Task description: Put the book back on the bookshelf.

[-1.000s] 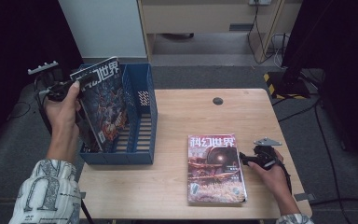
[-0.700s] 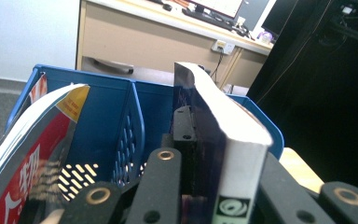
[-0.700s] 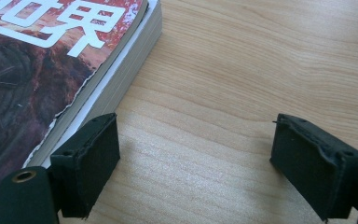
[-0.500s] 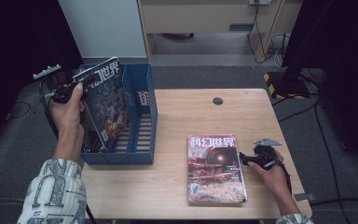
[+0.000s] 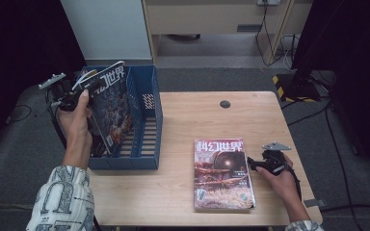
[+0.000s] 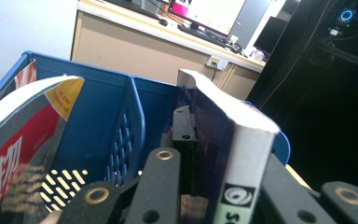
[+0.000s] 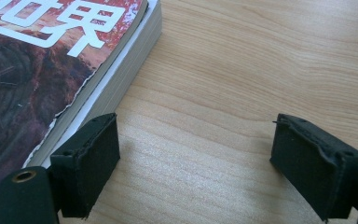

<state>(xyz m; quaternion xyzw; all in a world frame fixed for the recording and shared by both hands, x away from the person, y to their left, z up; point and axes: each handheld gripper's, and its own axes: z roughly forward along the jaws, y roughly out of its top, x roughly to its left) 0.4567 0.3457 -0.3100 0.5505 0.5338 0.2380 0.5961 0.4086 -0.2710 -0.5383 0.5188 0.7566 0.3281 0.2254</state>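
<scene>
My left gripper (image 5: 79,86) is clenched on the upper edge of a dark-covered magazine (image 5: 110,108). I hold this magazine upright, slightly tilted, over the blue file rack (image 5: 149,130), with its lower part already inside the rack's left compartment. In the left gripper view the magazine's spine (image 6: 242,154) stands between the black jaws, pressed from both sides. A second magazine with a red and yellow cover (image 6: 23,121) leans inside the rack, to the left of the held one in that view, separated from it by the rack's perforated blue divider (image 6: 126,140).

My right gripper (image 5: 257,164) is released: its jaws stand wide apart with bare wood between them. It rests low on the wooden table (image 5: 197,115), well to the right of the rack. A stack of magazines with a red cover on top (image 5: 221,173) lies flat on the table, right of the rack; the right gripper sits just beside the stack's right edge. In the right gripper view the left pad (image 7: 91,163) is just beside the stack's edge (image 7: 116,88); I cannot tell whether it touches.
</scene>
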